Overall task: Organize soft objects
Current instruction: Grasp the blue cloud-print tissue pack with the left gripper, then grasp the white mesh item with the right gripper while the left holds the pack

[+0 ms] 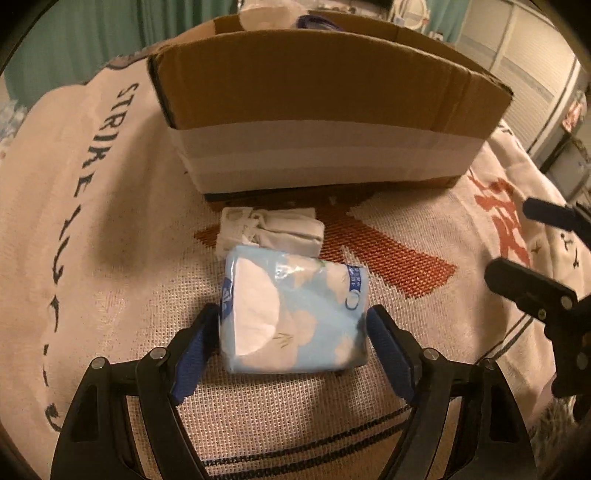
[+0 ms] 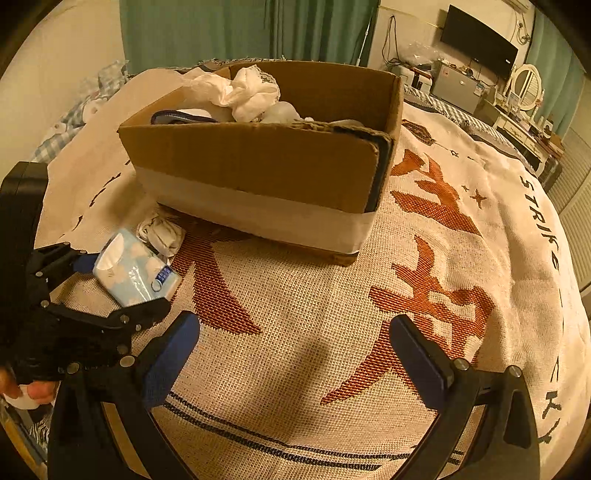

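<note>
A light blue tissue pack [image 1: 291, 314] lies on the woven blanket between the fingers of my left gripper [image 1: 293, 321]. Both blue pads sit against its sides, so the gripper is shut on it. The pack also shows in the right wrist view [image 2: 135, 273]. A folded white cloth [image 1: 269, 230] lies just beyond it, in front of the cardboard box [image 1: 325, 122]. In the right wrist view the box [image 2: 258, 173] holds crumpled white cloth [image 2: 251, 92]. My right gripper [image 2: 295, 332] is open and empty over the blanket, to the right of the left gripper [image 2: 110, 291].
The blanket [image 2: 461, 240] with red and dark lettering covers a bed. A TV [image 2: 478, 37], shelves and a mirror stand at the back right. Green curtains [image 2: 240, 26] hang behind the box.
</note>
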